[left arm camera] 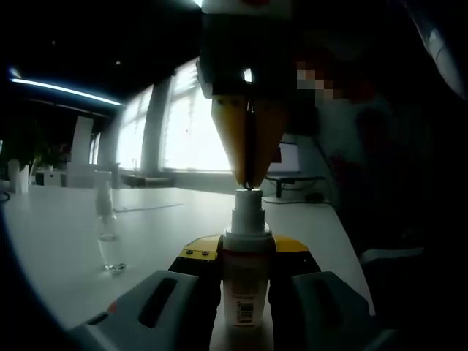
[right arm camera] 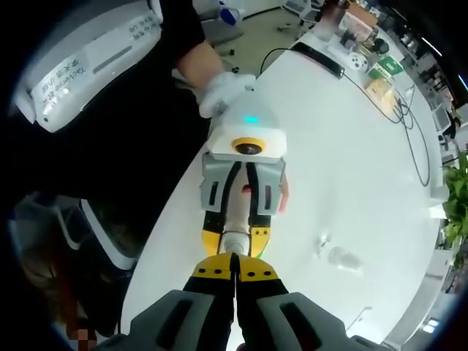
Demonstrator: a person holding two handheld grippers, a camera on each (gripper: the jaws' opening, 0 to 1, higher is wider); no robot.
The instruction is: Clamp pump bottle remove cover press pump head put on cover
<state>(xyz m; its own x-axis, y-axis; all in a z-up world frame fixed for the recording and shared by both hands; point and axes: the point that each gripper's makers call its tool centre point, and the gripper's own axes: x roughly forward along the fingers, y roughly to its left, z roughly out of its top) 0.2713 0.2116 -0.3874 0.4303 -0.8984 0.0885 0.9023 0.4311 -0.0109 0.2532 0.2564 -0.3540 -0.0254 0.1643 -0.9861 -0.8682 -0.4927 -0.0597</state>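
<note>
The white pump bottle (left arm camera: 245,292) stands upright, and my left gripper (left arm camera: 245,256) is shut on its body just below the collar. Its bare pump head (left arm camera: 248,208) sticks up above the jaws. My right gripper (left arm camera: 248,183) comes down from above, shut, with its yellow fingertips resting on top of the pump head. In the right gripper view, my right gripper (right arm camera: 234,265) points straight down onto the pump head (right arm camera: 235,243), with the left gripper (right arm camera: 235,238) clamped around the bottle (right arm camera: 240,199) beneath. The clear cover (left arm camera: 110,241) (right arm camera: 342,257) sits apart on the white table (right arm camera: 351,161).
A gloved hand (right arm camera: 223,91) holds the left gripper near the table's edge. Cables (right arm camera: 398,110), a black power strip (right arm camera: 318,58) and small boxes (right arm camera: 380,73) lie at the far end. A plant (right arm camera: 457,197) stands past the table. Bright windows (left arm camera: 194,139) lie behind.
</note>
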